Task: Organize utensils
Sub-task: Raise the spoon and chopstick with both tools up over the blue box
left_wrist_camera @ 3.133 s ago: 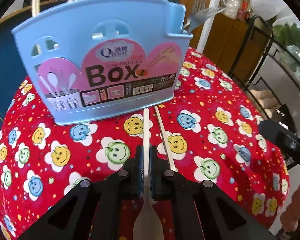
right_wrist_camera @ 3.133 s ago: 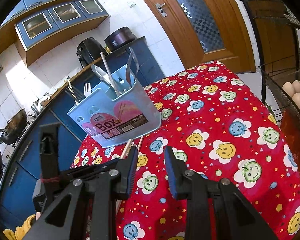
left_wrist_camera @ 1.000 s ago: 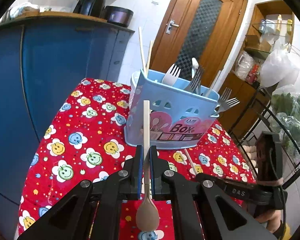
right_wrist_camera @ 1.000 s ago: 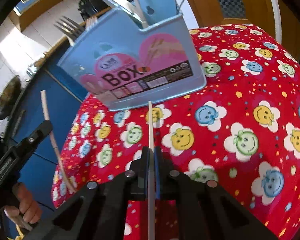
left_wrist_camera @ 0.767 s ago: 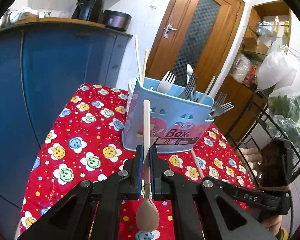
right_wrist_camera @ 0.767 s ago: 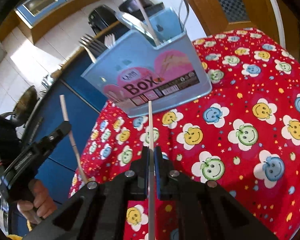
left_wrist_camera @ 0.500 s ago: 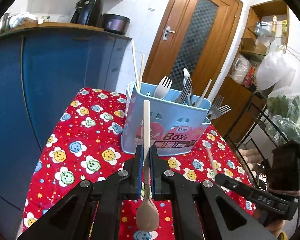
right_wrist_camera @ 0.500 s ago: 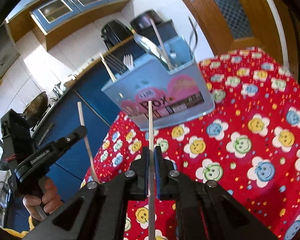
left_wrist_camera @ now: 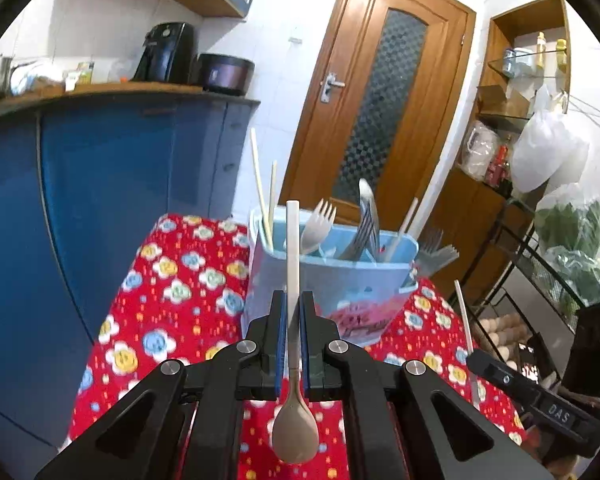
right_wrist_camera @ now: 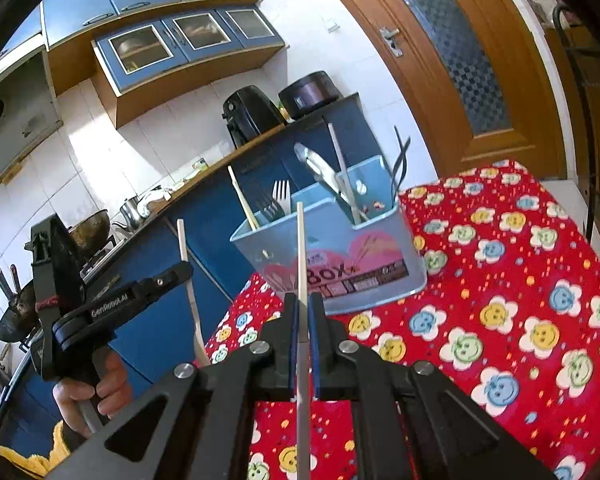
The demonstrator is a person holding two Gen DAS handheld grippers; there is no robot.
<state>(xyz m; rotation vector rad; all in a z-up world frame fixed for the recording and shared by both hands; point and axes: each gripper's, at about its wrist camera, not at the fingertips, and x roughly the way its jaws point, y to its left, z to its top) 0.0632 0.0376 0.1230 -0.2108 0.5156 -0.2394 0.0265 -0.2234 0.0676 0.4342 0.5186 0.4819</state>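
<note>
Both grippers raised since earlier frames; blue utensil box [left_wrist_camera: 332, 280] now seen from higher, on red smiley tablecloth [right_wrist_camera: 500, 320]. Beige spoon [left_wrist_camera: 293, 300] pinched by handle in left gripper [left_wrist_camera: 293, 312], bowl toward camera. Chopstick [right_wrist_camera: 302, 280] clamped in right gripper [right_wrist_camera: 302, 320].

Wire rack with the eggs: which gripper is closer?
Right. The right gripper hangs at the table edge next to the wire rack; the left gripper is off the table's opposite side, toward the blue counter.
</note>
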